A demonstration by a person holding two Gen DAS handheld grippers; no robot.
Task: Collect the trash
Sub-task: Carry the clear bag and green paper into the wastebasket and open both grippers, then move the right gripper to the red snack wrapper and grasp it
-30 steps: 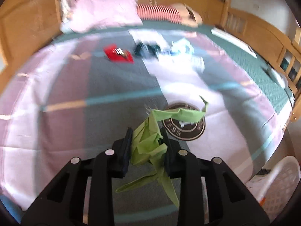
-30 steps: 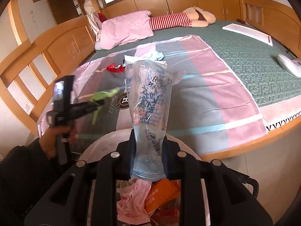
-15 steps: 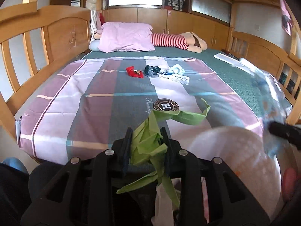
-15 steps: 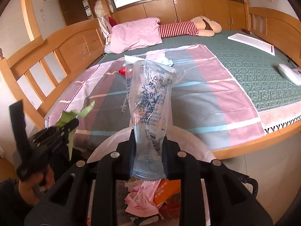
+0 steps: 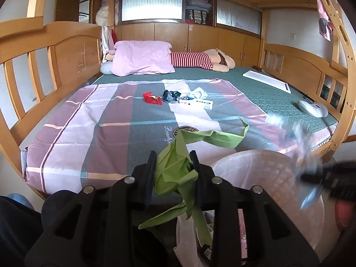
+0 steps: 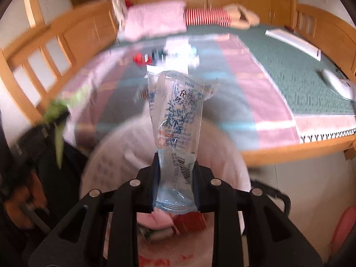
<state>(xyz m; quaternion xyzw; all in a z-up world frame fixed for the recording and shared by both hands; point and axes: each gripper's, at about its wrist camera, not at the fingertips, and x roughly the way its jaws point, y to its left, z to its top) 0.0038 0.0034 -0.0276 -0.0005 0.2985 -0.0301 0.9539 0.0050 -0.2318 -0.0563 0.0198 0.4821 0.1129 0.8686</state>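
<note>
Two pieces of trash are in my tongs, both at the drop-off step over the white basket point(image 5: 255, 166) that stands at the foot of the bed. On my left, the left gripper point(image 5: 172, 173) is pressed tight on a crumpled green paper scrap point(image 5: 175, 169), its loose tails hanging down toward the rubbish already in the basket. To its right, the right gripper point(image 6: 175, 178) has a clear printed wrapper point(image 6: 178, 120) standing upright between its fingers; those jaws are opening, and I judge the wrapper is about to slip down into the basket directly below. What comes next, I think, is to spread the left tongs too once the green scrap hangs squarely over the rim, then go back for more. More remains on the striped pink and grey sheet point(image 5: 93, 133): from left to right, a red wrapper point(image 5: 152, 98), a dark crumpled bag point(image 5: 170, 95) and a white printed packet point(image 5: 197, 102), lying close together mid-bed. Beyond them lie a pink pillow point(image 5: 142, 59) and a striped plush toy point(image 5: 200, 61), inside a wooden bunk frame point(image 5: 66, 46).
</note>
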